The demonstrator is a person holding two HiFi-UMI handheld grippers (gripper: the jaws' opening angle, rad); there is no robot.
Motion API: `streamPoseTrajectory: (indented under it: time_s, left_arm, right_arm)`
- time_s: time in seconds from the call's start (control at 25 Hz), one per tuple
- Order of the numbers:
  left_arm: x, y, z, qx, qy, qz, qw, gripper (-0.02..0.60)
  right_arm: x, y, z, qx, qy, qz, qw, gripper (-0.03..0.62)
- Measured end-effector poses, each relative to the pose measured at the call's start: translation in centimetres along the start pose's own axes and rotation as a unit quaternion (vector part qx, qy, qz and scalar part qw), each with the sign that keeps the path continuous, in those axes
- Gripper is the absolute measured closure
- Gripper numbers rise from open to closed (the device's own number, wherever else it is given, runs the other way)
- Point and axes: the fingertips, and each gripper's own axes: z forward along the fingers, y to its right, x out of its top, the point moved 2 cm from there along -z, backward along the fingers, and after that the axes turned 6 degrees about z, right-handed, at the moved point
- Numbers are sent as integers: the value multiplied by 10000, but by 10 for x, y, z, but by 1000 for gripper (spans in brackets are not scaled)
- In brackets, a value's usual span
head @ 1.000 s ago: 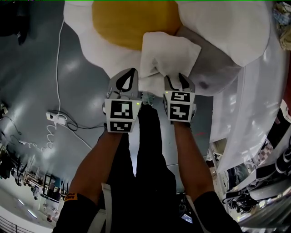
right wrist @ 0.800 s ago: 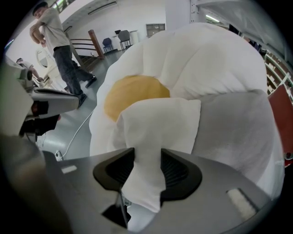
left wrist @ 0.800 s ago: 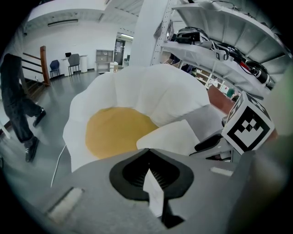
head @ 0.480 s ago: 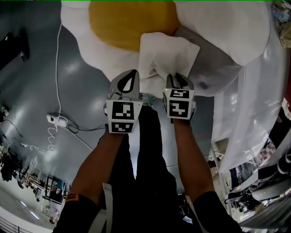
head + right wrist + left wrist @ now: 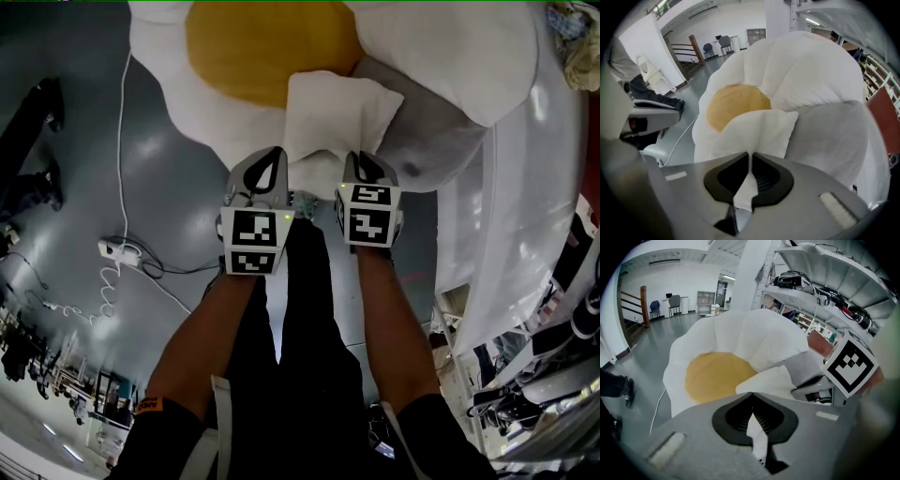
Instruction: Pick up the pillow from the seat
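Note:
A white square pillow (image 5: pixel 333 117) lies on a flower-shaped seat (image 5: pixel 169 84) with white petals and a yellow centre (image 5: pixel 267 47). Both grippers hold the pillow's near edge. My left gripper (image 5: pixel 270 157) is shut on its left corner, and white fabric shows pinched between the jaws in the left gripper view (image 5: pixel 751 412). My right gripper (image 5: pixel 362 164) is at the right corner; its jaws are closing, with a fold of pillow (image 5: pixel 759 131) fabric pressed between them (image 5: pixel 750 164). The pillow's body still rests on the seat.
A grey cushion (image 5: pixel 427 141) lies on the seat just right of the pillow. A white sheet (image 5: pixel 511 225) hangs at the right, with cluttered shelves beyond. A power strip with a white cable (image 5: pixel 117 248) lies on the grey floor at the left, near a person's shoes (image 5: pixel 37 159).
The right gripper's jaws have come together on the pillow's near edge. The left gripper has kept its hold. Both have barely moved.

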Motion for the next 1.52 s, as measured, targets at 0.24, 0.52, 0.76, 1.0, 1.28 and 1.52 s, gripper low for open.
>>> streamPoseTrajectory:
  time_s: [0.24,0.52,0.76,1.0,1.28,1.52]
  left_arm:
    - [27,4,-36,-50,125,38,9999,580]
    - [66,6,-82,-137,263,124,9995,580]
    - [92,9,-125,-204,365,170,9990,580]
    - [115,13,-174,-294,571,295,9975,580]
    - [116,28,-244,-470,571,707,9948,580]
    - [130,28,-298,-471,779,691,9934,580]
  right_arm:
    - [17,-13,-43,-23,144,41,9999,568]
    - [39,-21,-109,-100,386,239,9989,568]
    - [57,-33,-165,-129,663,450,9967,568]
    - [61,-53,-213,-25,882,646,9940,568]
    - [48,-87,-271,62,1048,559,9929,568]
    - [39,-113,-319,121,1276,539,9903,568]
